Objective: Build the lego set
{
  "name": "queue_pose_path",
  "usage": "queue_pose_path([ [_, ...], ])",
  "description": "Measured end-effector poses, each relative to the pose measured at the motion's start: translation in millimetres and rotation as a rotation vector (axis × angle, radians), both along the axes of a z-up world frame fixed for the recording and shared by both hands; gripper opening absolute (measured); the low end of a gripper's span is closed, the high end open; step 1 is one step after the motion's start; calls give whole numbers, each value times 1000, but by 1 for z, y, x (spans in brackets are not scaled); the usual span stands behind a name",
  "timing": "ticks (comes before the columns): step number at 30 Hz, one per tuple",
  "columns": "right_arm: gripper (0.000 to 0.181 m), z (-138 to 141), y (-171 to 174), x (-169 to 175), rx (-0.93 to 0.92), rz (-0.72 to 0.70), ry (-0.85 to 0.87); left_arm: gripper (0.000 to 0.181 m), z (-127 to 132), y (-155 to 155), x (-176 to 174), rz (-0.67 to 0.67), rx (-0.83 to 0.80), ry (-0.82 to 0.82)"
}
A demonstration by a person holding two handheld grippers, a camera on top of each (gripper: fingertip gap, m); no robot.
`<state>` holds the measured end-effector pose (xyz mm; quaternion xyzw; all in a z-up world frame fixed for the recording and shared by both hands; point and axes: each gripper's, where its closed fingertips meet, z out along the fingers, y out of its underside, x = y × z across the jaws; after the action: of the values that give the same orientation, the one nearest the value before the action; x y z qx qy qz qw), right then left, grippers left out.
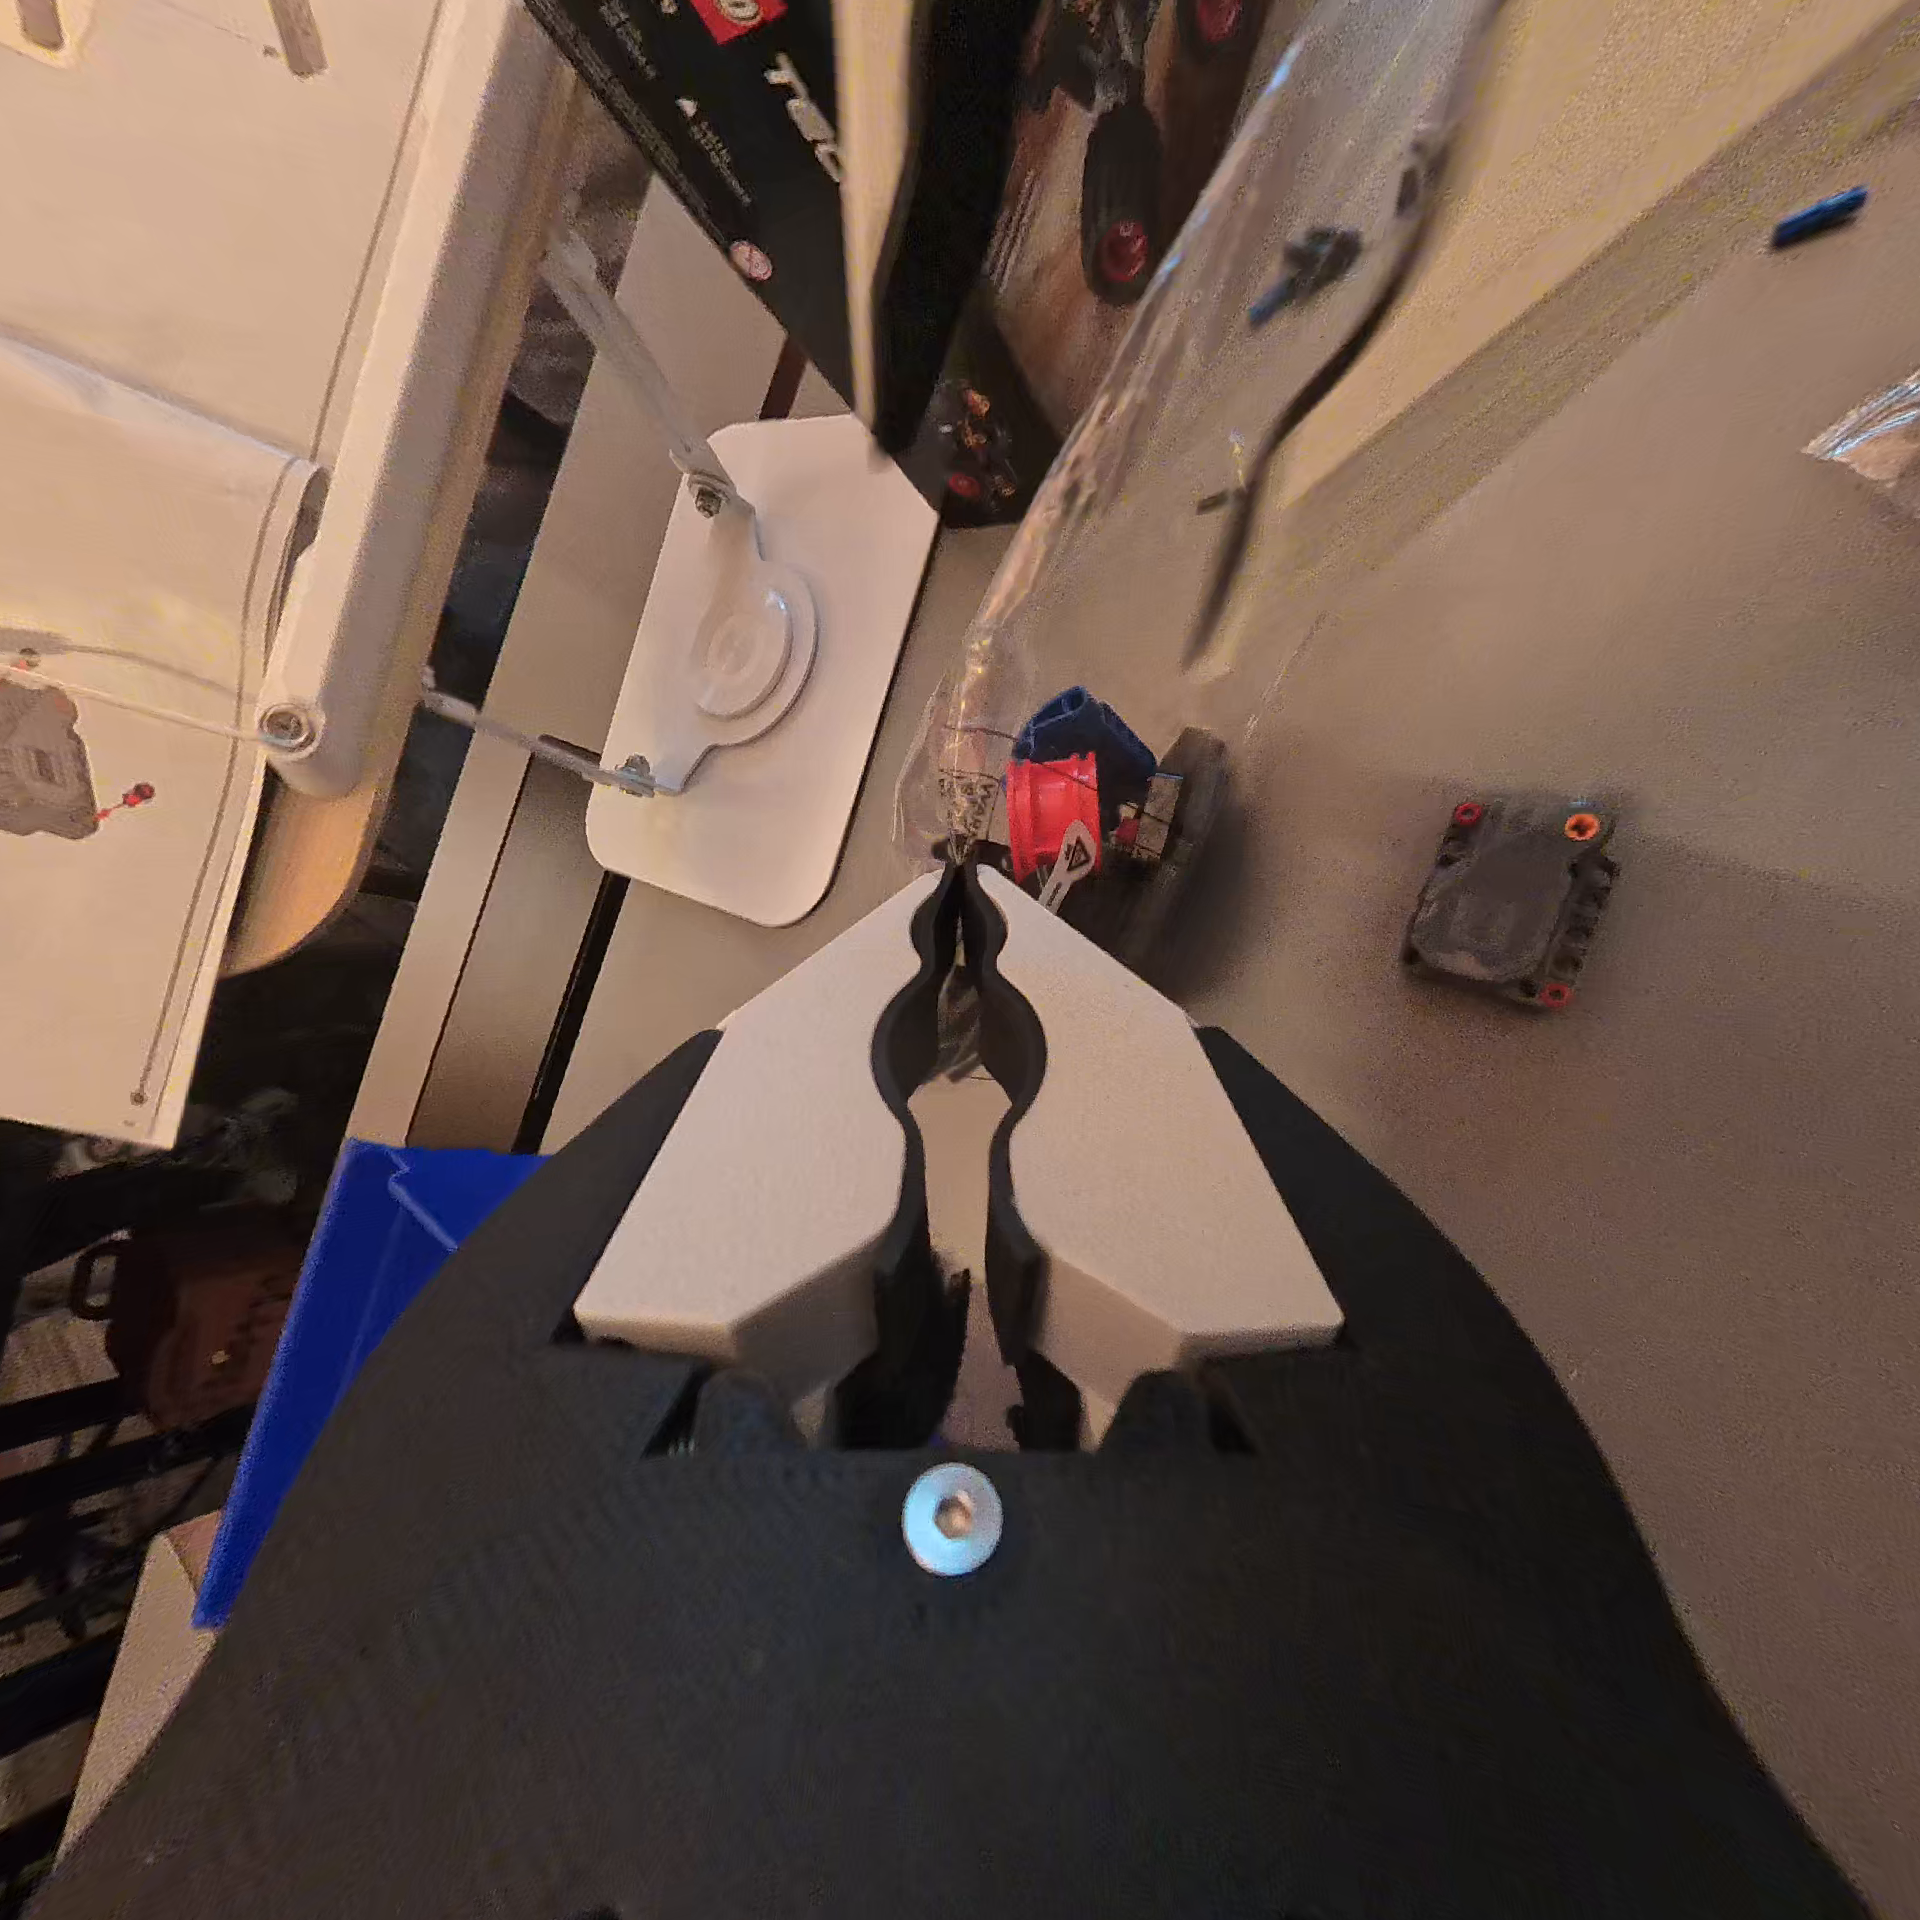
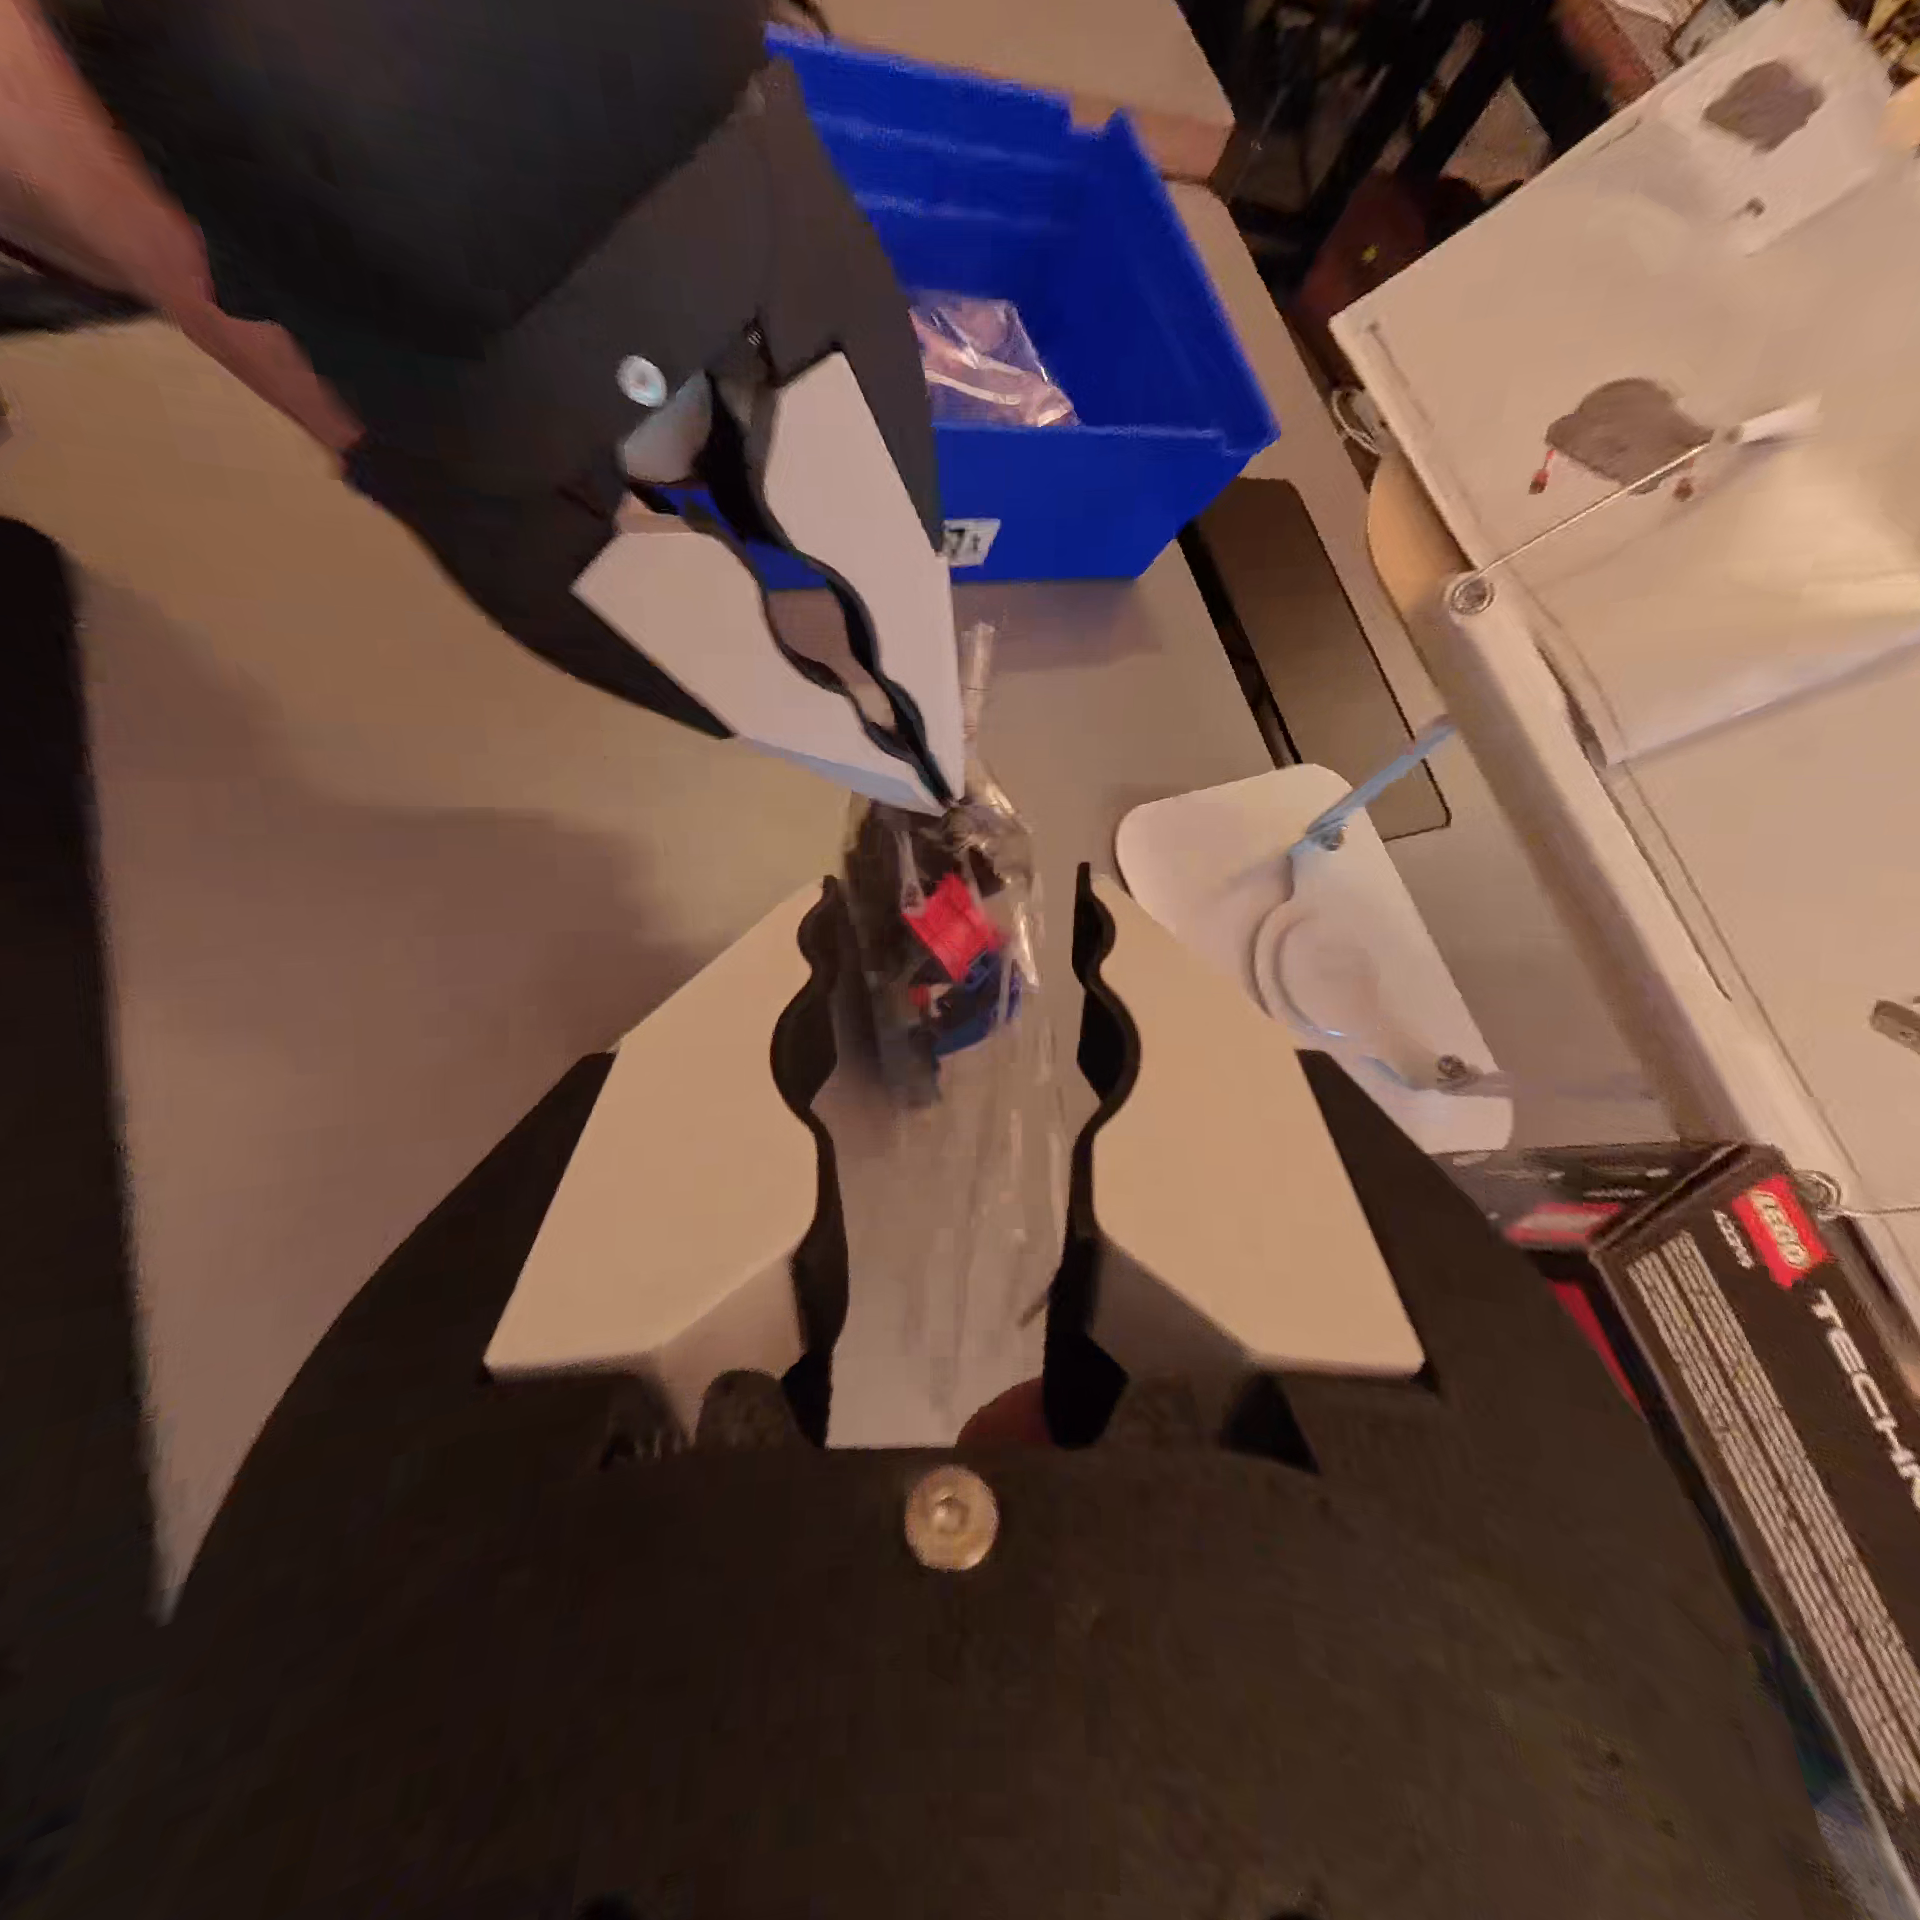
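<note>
My left gripper (image 1: 961, 873) is shut on the edge of a clear plastic bag (image 1: 1101, 457) that holds red, blue and black Lego pieces (image 1: 1070, 790). In the right wrist view the left gripper (image 2: 940, 800) pinches the same bag (image 2: 935, 966) at its top. My right gripper (image 2: 951, 904) is open, its fingers on either side of the bag and not touching it. A dark grey built Lego block with red pins (image 1: 1512, 904) lies on the grey table (image 1: 1558, 1247) to the right. A small blue pin (image 1: 1818, 216) lies farther off.
A blue bin (image 2: 1049, 312) with a bag inside stands at the table's far edge. A white stand base (image 2: 1299, 925) holds an instruction booklet (image 2: 1662, 416). The black Lego box (image 2: 1766, 1371) lies at the right. Another clear bag (image 1: 1870, 436) lies at the far right. Across from one pair of fingers to the other is roughly 7 cm.
</note>
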<state>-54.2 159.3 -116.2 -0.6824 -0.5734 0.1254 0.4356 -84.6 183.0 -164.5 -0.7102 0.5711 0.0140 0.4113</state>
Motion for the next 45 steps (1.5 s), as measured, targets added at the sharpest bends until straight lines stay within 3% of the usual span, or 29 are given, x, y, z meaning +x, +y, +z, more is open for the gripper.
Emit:
queue_pose_path([
  [3,31,-29,29,3,96,-57,-96,0,1,-3,8,9,47,1],
  [5,0,-41,28,1,63,-25,-80,0,0,-8,11,13,38,-15],
  [8,0,-36,22,8,44,9,-35,1,1,-15,18,-2,55,-71],
  [9,0,-33,19,9,43,29,-2,10,5,-14,17,13,73,-88],
  [11,0,-27,13,17,53,52,54,45,12,-11,14,48,98,-129],
  [14,0,-18,3,26,-19,85,193,71,5,-14,17,50,50,-226],
  [15,0,-17,1,30,-38,91,230,71,-1,-16,20,34,29,-241],
  [18,0,-20,-5,37,-83,102,292,30,-11,-27,32,-42,2,-301],
  [21,0,-22,-10,41,-120,112,331,10,-16,-30,36,-67,-9,-350],
  [25,0,-22,-12,43,-166,112,388,9,-11,-30,34,-82,29,-378],
  [32,0,-18,1,48,-201,44,416,4,-1,-35,36,-148,-83,-501],
  [37,14,-5,0,48,-39,33,267,0,-5,-29,31,-146,-83,-510],
  [42,25,-9,-15,17,61,134,85,0,-2,-29,32,-168,-84,-521],
  [45,30,-3,-12,4,71,164,73,0,-2,-33,32,-204,-45,-474],
])
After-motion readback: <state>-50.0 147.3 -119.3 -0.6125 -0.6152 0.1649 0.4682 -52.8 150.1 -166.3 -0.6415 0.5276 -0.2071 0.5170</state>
